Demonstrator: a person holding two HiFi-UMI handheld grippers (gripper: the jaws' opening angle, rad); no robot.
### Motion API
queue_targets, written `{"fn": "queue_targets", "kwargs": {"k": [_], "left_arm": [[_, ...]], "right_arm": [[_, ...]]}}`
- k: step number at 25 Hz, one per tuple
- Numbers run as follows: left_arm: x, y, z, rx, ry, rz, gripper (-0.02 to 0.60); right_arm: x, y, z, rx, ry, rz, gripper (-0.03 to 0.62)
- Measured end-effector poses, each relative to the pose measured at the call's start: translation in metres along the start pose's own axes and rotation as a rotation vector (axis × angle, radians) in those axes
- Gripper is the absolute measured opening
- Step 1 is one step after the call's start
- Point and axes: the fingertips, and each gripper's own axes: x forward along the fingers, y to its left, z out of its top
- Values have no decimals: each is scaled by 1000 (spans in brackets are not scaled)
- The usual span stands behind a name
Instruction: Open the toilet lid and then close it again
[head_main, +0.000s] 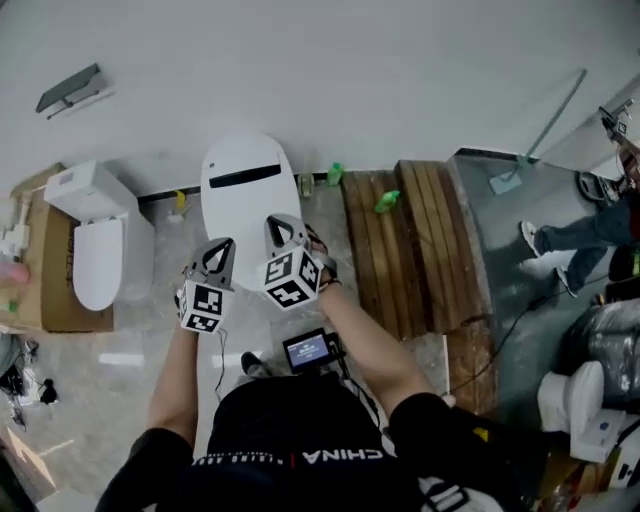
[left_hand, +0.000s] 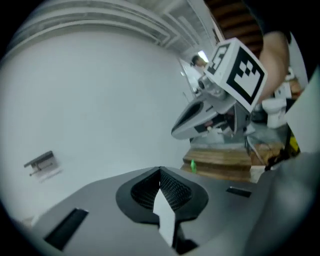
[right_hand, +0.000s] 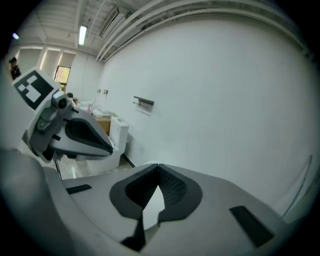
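The white toilet (head_main: 250, 190) stands against the wall, and its lid lies down flat with a dark slot near the back. Both grippers are held up side by side in the air over its front part, touching nothing. In the head view the left gripper (head_main: 221, 245) is shut and empty. Beside it the right gripper (head_main: 281, 224) is shut and empty too. The left gripper view shows its own jaws (left_hand: 160, 173) met at the tips before the bare wall, with the right gripper (left_hand: 210, 117) alongside. In the right gripper view the tips (right_hand: 159, 168) also meet.
A second toilet (head_main: 95, 240) stands to the left beside a cardboard box (head_main: 50, 280). Wooden planks (head_main: 400, 240) with a green bottle (head_main: 387, 201) lie to the right. A person's legs (head_main: 570, 240) are at the far right, and another toilet (head_main: 580, 400) sits lower right.
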Motion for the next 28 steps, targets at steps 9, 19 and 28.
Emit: {"fn": "queue_targets", "kwargs": {"k": [9, 19, 28], "left_arm": [[-35, -12, 18, -125, -72, 18, 9], [-33, -42, 44, -115, -56, 33, 9], [-68, -98, 43, -96, 0, 87, 9]], "right_arm": [[-36, 14, -3, 336, -54, 102, 14], [-66, -24, -13, 357, -48, 135, 14], [-100, 5, -44, 318, -23, 274, 13]]}}
